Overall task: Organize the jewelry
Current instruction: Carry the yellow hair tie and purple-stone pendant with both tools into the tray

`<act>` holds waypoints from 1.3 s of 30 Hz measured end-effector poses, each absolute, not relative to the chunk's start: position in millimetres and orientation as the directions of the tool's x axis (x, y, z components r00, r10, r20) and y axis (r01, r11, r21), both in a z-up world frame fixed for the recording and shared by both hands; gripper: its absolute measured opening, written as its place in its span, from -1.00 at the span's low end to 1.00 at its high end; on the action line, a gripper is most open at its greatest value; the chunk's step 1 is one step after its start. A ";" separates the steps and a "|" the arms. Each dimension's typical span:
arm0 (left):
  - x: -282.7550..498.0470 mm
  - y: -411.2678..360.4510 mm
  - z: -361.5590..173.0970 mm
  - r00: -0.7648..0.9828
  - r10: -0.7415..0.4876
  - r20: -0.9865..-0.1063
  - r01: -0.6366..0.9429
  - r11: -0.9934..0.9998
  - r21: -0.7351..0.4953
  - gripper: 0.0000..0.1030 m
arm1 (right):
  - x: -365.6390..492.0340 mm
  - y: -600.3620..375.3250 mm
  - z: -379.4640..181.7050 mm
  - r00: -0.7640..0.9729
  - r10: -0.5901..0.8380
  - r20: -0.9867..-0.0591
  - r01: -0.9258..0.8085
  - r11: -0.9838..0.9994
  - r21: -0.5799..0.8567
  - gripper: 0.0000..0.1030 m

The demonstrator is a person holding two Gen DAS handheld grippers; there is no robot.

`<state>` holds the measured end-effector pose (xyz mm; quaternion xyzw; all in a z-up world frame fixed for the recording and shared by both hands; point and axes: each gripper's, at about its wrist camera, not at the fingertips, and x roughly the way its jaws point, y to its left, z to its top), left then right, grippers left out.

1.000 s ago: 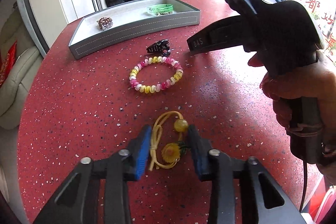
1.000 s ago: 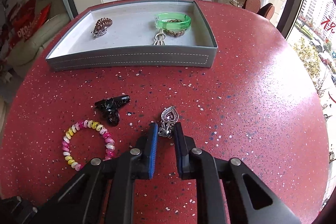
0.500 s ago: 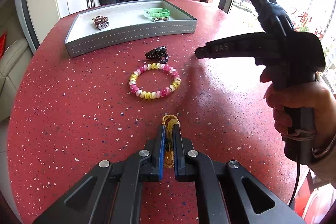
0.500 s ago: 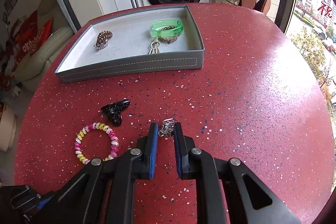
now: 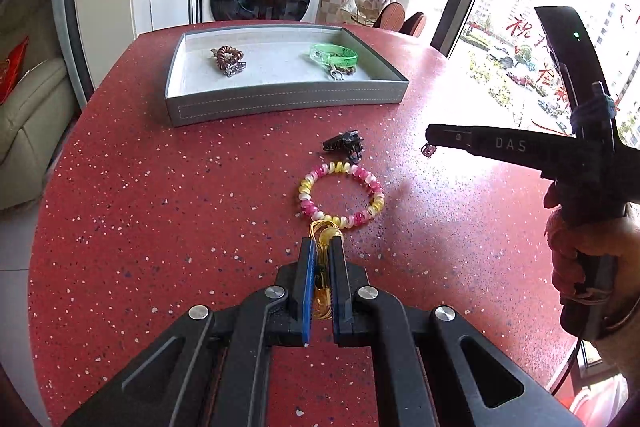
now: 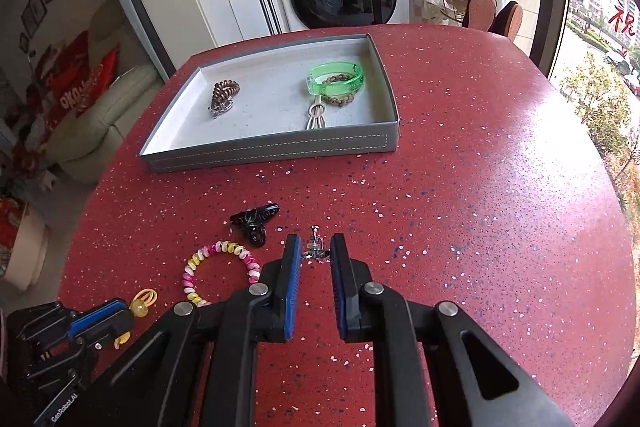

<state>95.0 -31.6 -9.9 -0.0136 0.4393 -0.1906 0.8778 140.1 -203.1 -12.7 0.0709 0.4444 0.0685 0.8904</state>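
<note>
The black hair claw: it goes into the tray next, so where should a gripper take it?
Grip the black hair claw across its narrow body from above; it lies flat on the red table, apart from the beaded bracelet.

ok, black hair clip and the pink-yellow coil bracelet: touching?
Apart. In the right wrist view, red table shows between the black hair clip and the pink-yellow coil bracelet; the left wrist view shows the same gap.

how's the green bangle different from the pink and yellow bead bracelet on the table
The green bangle lies inside the grey tray; the bead bracelet lies on the bare red table. The bangle is one clear, smooth green band; the bracelet is many pink, yellow and white beads. Both are rings lying flat, and neither is held.
</note>
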 end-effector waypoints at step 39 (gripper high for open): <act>318.1 -11.7 7.7 0.623 -0.202 -0.755 0.220 0.972 -0.079 -0.53 | 310.6 -171.1 -21.2 0.543 0.271 -0.795 -0.082 0.959 0.271 -0.68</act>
